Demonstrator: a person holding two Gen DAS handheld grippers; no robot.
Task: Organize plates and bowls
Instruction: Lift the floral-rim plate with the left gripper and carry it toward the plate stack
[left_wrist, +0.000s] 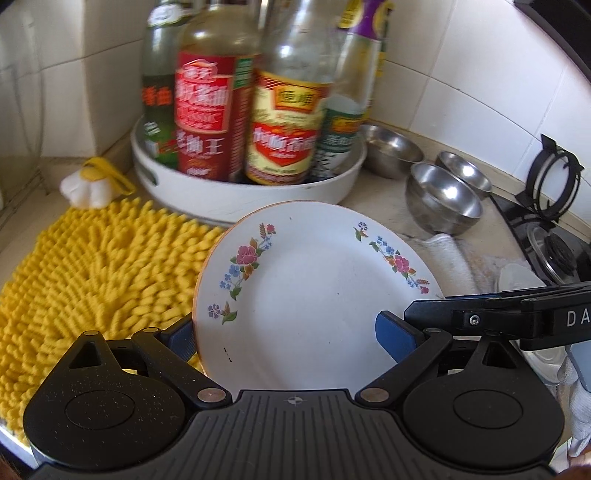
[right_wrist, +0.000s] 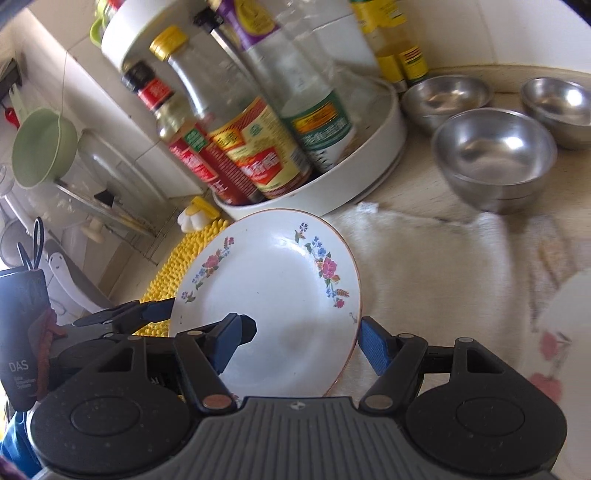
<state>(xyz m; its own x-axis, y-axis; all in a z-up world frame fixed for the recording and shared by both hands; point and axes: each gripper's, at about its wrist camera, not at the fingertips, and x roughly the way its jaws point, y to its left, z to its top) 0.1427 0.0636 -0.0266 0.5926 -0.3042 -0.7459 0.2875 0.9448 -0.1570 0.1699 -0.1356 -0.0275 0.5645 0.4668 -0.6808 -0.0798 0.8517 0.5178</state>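
A white plate with flower prints (left_wrist: 314, 295) is held between both grippers above the counter. My left gripper (left_wrist: 291, 338) has one blue pad under the plate's left rim and one on top; it looks shut on the plate. My right gripper (right_wrist: 306, 339) straddles the same plate (right_wrist: 273, 295), its left pad on the plate face and its right pad at the outer rim. Three steel bowls (left_wrist: 443, 195) stand at the back right; they also show in the right wrist view (right_wrist: 495, 155). Another flowered plate (right_wrist: 569, 332) is blurred at the right edge.
A white round tray (left_wrist: 229, 188) of sauce bottles stands close behind the plate. A yellow shaggy mat (left_wrist: 92, 266) lies left, a white cloth (right_wrist: 443, 280) right. A gas stove (left_wrist: 554, 240) is at the far right. Tiled walls close the corner.
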